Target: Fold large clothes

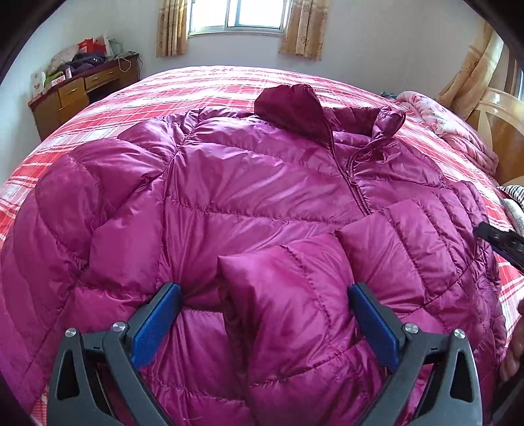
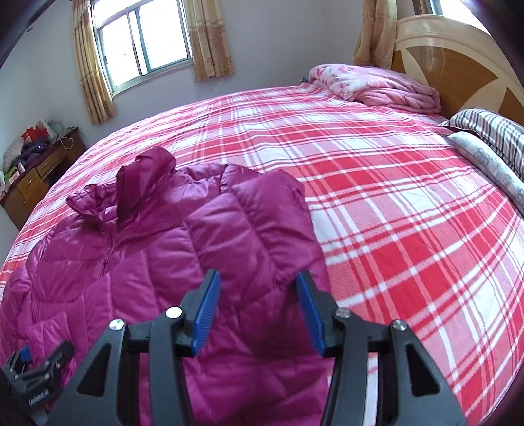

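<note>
A wooden desk (image 1: 82,91) piled with bags and clothes stood against the wall at the far left, beside a curtained window (image 1: 240,14). A magenta down jacket (image 1: 229,183) lay front-up and zipped on the red plaid bedspread (image 2: 376,196), its hood (image 1: 294,101) toward the window and both sleeves folded in across the chest.

The left gripper (image 1: 265,295) hung over the jacket's lower front with its jaws spread wide; the cuff of the left sleeve (image 1: 278,288) lay between the blue pads (image 1: 157,324), which did not press on it.

Further right, the right gripper (image 2: 257,288) hovered above the other folded sleeve (image 2: 258,213) near the jacket's right edge. Its jaws were parted too, with quilted fabric below the gap and nothing pinched between the pads.

Toward the right end of the bed, a bunched pink quilt (image 2: 376,85) sat against the wooden headboard (image 2: 458,62), and a striped pillow (image 2: 491,131) lay just beside a floral one at the edge.
</note>
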{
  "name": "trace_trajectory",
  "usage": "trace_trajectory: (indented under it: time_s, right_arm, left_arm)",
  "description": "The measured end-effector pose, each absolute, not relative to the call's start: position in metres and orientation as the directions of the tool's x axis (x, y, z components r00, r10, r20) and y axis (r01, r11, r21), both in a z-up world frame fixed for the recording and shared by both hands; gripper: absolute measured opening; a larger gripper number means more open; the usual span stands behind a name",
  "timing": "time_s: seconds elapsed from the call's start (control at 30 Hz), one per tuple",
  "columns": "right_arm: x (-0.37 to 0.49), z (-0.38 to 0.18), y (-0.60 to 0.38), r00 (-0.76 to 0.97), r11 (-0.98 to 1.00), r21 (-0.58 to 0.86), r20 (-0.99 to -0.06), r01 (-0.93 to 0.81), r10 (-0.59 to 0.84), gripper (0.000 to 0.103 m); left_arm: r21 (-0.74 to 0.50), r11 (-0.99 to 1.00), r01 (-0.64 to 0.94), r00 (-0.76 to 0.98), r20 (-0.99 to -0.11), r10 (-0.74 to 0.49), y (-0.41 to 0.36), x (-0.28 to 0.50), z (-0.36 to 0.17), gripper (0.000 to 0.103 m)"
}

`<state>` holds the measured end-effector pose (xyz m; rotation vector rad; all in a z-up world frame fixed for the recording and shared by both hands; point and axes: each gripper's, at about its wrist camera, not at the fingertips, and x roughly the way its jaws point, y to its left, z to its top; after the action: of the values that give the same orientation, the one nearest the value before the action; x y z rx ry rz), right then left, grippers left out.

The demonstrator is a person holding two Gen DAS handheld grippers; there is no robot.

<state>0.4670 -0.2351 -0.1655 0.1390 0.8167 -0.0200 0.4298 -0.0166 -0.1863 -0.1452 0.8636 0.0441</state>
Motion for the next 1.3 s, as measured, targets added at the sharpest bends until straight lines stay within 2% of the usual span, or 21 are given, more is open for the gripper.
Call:
trace_trajectory:
  time_s: [0.13,0.63,0.73,0.77,0.83,0.87,1.07,1.3]
  right_arm:
    - [0.481,-0.183,-0.237,0.634,0.992,0.104,-0.773,0.065,0.04,0.053]
    - [0.479,-0.185,-0.222,0.616,0.999,-0.01,-0.787,0.037,-0.031,0.056]
    - [0.472,-0.173,-0.216,0.609,0.998,-0.053,-0.79,0.041,-0.067,0.056]
    - [0.465,-0.169,-0.215,0.613,0.999,-0.028,-0.788,0.041,-0.048,0.057]
    - [0.446,-0.161,-0.208,0.62,0.999,0.038,-0.784,0.002,0.029,0.064]
    - [0.438,-0.158,-0.202,0.623,0.998,0.048,-0.781,-0.027,0.054,0.071]
    - [0.409,-0.175,-0.163,0.634,0.993,-0.039,-0.772,-0.115,0.043,0.072]
    - [0.412,-0.19,-0.165,0.632,0.996,-0.007,-0.773,-0.094,0.054,0.077]
  left_arm:
    - [-0.132,0.986,-0.102,0.659,-0.752,-0.032,-0.013,0.429,-0.186,0.102]
    - [-0.097,0.988,-0.12,0.645,-0.764,0.004,-0.015,0.432,-0.188,0.102]
    - [-0.09,0.989,-0.12,0.644,-0.765,0.008,-0.016,0.432,-0.188,0.102]
    - [-0.089,0.989,-0.121,0.643,-0.766,0.01,-0.016,0.433,-0.189,0.102]
    - [-0.08,0.989,-0.121,0.642,-0.767,0.017,-0.017,0.433,-0.189,0.102]
    - [-0.076,0.99,-0.122,0.641,-0.767,0.02,-0.018,0.433,-0.189,0.102]
    - [-0.076,0.99,-0.121,0.641,-0.767,0.02,-0.019,0.433,-0.189,0.102]
    - [-0.073,0.99,-0.121,0.639,-0.769,0.021,-0.02,0.434,-0.19,0.102]
